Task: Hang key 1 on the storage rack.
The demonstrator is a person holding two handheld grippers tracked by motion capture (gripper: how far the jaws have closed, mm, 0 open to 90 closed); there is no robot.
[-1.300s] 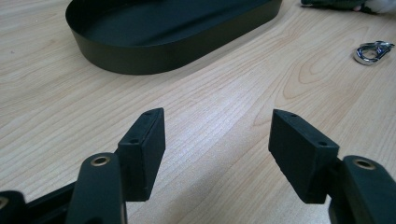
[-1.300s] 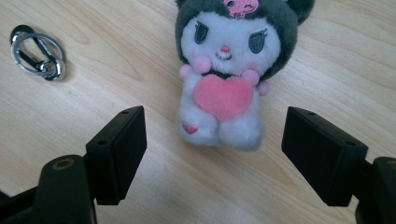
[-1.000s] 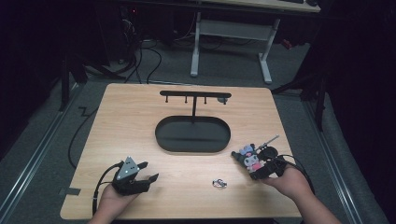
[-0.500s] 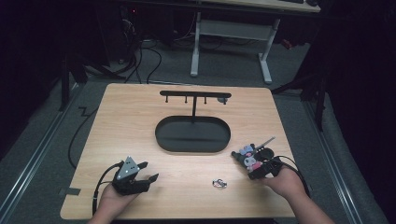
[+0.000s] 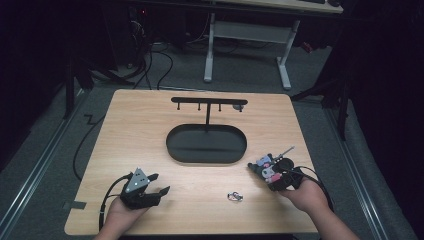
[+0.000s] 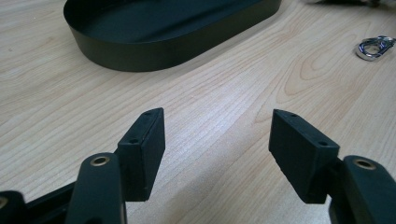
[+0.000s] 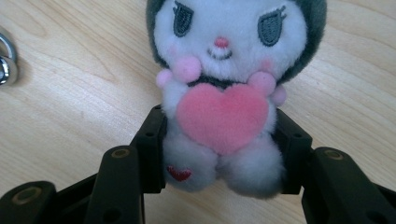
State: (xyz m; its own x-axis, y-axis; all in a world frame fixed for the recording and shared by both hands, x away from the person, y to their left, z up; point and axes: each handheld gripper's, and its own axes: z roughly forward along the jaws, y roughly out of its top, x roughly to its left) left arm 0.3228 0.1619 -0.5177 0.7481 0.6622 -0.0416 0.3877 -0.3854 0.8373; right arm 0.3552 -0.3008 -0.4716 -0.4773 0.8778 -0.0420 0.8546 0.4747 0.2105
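— Jaws of the right gripper (image 7: 219, 154): just been closing, now pressed on both sides of the plush toy (image 7: 224, 93), low on its white body, under the pink heart. Seen well in the right gripper view.

— And on the left side?

— Spread wide on the left gripper (image 6: 217, 154), with only bare wood of the table (image 5: 150, 130) between the pads. Holding nothing.

— Position of the hands?

— Both coming in from the near edge. Left hand (image 5: 120, 212) resting low at the near left part, gripper (image 5: 152, 187) pointing toward the far right, in direction of the tray. Right hand (image 5: 305, 192) at the near right part, gripper (image 5: 265, 172) pointing toward the far left. Well apart from each other.

— Place of the toy?

— On the table at the near right, just beside the near right end of the black oval tray (image 5: 172, 145), outside of it. Face turned to the camera of the right gripper. Lying or lifted a little, cannot tell.

— Something inside the tray?

— Only the thin black post of the hanger stand (image 5: 207, 102), rising from the far part of the tray, with a horizontal bar and small pegs on top. Rest of the tray floor dark and bare.

— Other things?

— Small metal clasp (image 5: 234, 196) flat on the wood, near the front edge, between both grippers, closer to the right one, touching neither.
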